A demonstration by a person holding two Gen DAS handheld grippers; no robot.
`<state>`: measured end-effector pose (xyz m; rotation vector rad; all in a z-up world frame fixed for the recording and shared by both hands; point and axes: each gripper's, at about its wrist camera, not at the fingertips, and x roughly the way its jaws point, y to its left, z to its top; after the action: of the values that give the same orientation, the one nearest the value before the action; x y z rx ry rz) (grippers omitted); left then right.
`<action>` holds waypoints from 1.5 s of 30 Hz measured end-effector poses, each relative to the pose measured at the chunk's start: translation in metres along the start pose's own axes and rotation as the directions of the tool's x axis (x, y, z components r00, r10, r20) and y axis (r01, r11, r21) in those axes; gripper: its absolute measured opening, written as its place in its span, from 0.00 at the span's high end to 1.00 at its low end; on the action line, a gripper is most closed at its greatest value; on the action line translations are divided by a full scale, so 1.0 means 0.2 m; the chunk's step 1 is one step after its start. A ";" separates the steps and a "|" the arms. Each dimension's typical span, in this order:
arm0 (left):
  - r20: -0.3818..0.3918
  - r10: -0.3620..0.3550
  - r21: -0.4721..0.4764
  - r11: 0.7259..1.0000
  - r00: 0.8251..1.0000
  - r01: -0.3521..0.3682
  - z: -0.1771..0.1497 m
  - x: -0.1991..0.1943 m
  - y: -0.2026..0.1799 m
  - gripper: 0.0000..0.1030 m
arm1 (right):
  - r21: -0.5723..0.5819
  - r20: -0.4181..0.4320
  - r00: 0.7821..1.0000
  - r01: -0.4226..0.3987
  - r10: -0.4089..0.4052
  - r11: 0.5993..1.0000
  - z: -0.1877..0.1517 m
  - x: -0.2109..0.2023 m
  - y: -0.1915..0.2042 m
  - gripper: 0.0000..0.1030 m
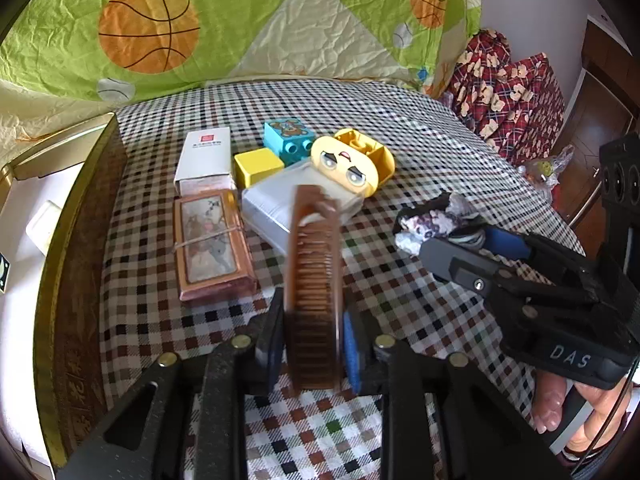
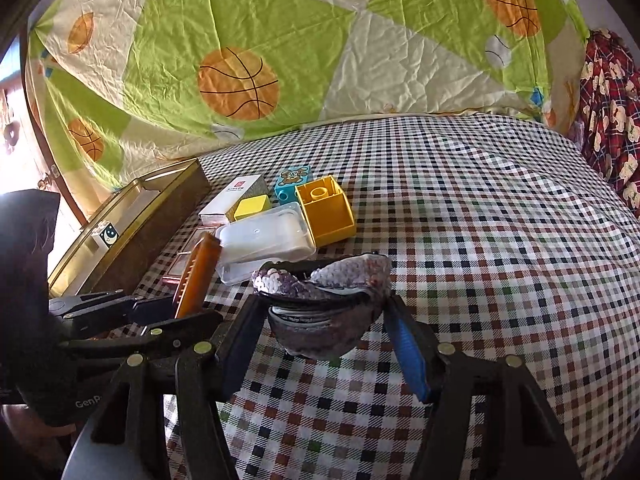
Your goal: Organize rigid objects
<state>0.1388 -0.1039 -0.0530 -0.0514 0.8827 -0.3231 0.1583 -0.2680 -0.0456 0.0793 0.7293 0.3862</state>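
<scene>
1. Left gripper (image 1: 312, 344) has its blue-padded fingers closed against the two flat sides of a brown comb (image 1: 314, 280), which stands on edge above the checked tablecloth (image 1: 420, 160) and points away from the camera; the comb is motion-blurred.
2. Right gripper (image 2: 326, 328) has its fingers spread wide around a purple-and-white crocheted pouch (image 2: 328, 300), pressing its two ends and holding it off the cloth.
3. Just beyond the comb, on the cloth, lie a framed picture box tied with string (image 1: 210, 242) to the left and a clear plastic case (image 1: 276, 208) beside it.
4. Farther back sit a white carton (image 1: 204, 160), a small yellow block (image 1: 258, 166) touching it, a blue toy brick with a bear print (image 1: 288, 138), and a yellow toy block with a cartoon face (image 1: 352, 164) resting against the clear case.
5. At the left edge stands a gold-rimmed tin box (image 1: 76, 240), open at the top.
6. Behind the table hangs a green sheet printed with basketballs (image 1: 148, 26).
</scene>
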 end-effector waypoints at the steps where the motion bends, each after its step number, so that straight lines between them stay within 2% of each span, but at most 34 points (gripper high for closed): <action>1: 0.005 -0.005 -0.004 1.000 1.000 0.005 0.00 -0.01 0.00 0.77 | 0.001 0.004 1.000 -0.001 0.001 1.000 0.00 0.00 0.00 0.38; 9: 0.100 -0.007 -0.006 1.000 0.995 0.008 -0.02 -0.10 0.02 0.77 | -0.004 0.078 0.997 -0.019 0.020 1.000 -0.01 -0.07 0.00 0.38; 17: 0.184 -0.016 -0.109 0.993 0.983 0.037 -0.04 -0.18 0.14 0.77 | 0.003 0.122 0.992 -0.023 0.022 1.000 -0.02 -0.11 0.00 0.38; 22: 0.248 0.001 -0.131 0.991 0.969 0.032 -0.06 -0.24 0.16 0.77 | 0.005 0.152 0.988 -0.024 0.023 1.000 -0.02 -0.13 0.00 0.38; 34: 0.318 0.010 -0.107 0.994 0.948 0.026 -0.12 -0.31 0.16 0.77 | 0.013 0.198 0.980 -0.021 0.018 1.000 -0.03 -0.17 -0.01 0.38; 45: 0.391 0.023 -0.074 0.997 0.920 0.007 -0.16 -0.38 0.12 0.77 | 0.013 0.251 0.968 -0.014 0.011 1.000 -0.04 -0.21 -0.01 0.38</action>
<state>0.0762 -0.0550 -0.0213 -0.1756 0.4958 -0.2597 0.1247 -0.2857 -0.0244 0.1446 0.4814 0.3747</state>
